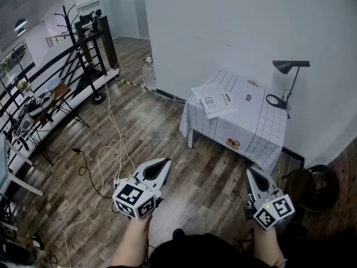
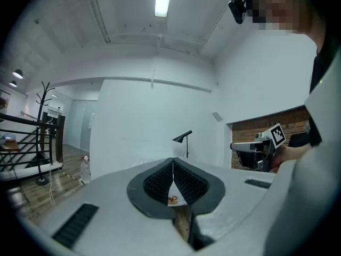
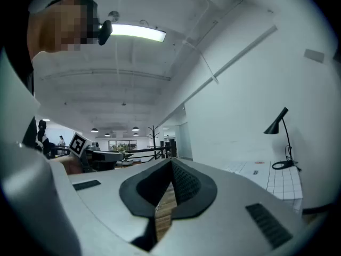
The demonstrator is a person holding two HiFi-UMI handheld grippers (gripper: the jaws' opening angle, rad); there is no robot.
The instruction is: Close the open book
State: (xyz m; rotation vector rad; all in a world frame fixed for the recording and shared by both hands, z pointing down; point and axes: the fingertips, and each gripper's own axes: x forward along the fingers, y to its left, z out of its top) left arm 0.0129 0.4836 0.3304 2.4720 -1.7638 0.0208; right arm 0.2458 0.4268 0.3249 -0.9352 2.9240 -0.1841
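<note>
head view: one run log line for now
phase: pre-contact | left gripper: shut, empty | right gripper: shut, empty | book: open on table, untouched

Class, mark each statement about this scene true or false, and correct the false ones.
1. The book lies open on the checked table. True.
2. The left gripper is holding the book. False: its jaws are together on nothing, and it is well short of the table.
3. A black lamp stands on the table. True.
4. The floor is carpeted. False: it is wooden boards.
5. The right gripper has its jaws wide apart. False: its jaws meet at the tips, with nothing between them.
</note>
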